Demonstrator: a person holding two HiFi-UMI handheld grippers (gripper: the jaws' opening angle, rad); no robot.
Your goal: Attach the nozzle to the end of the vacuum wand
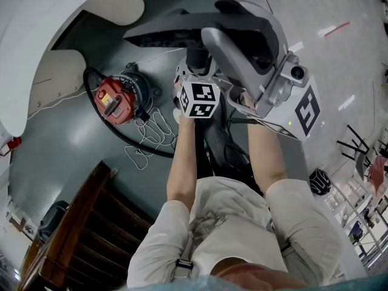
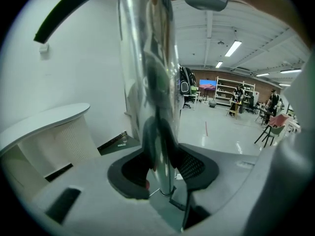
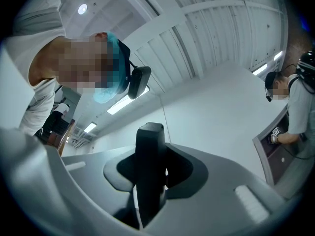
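A shiny chrome vacuum wand (image 2: pixel 150 82) runs up through the left gripper view. My left gripper (image 2: pixel 165 173) is shut on it, its dark pads pressing on both sides near the tube's lower end. In the right gripper view a black nozzle (image 3: pixel 149 156) stands upright between the jaws, and my right gripper (image 3: pixel 150 178) is shut on it, tilted up toward the ceiling. In the head view both grippers sit close together in front of the person, the left marker cube (image 1: pixel 199 99) beside the right marker cube (image 1: pixel 307 110). A dark wedge-shaped part (image 1: pixel 167 30) sticks out to the left above them.
A red vacuum cleaner (image 1: pixel 115 99) sits on the grey floor at left, with a black hose (image 1: pixel 124 137) and a white cord (image 1: pixel 148 145) looped beside it. A wooden stair (image 1: pixel 79 223) is at lower left and a white curved counter (image 1: pixel 54 17) at upper left. Another person (image 3: pixel 295 107) stands at the right.
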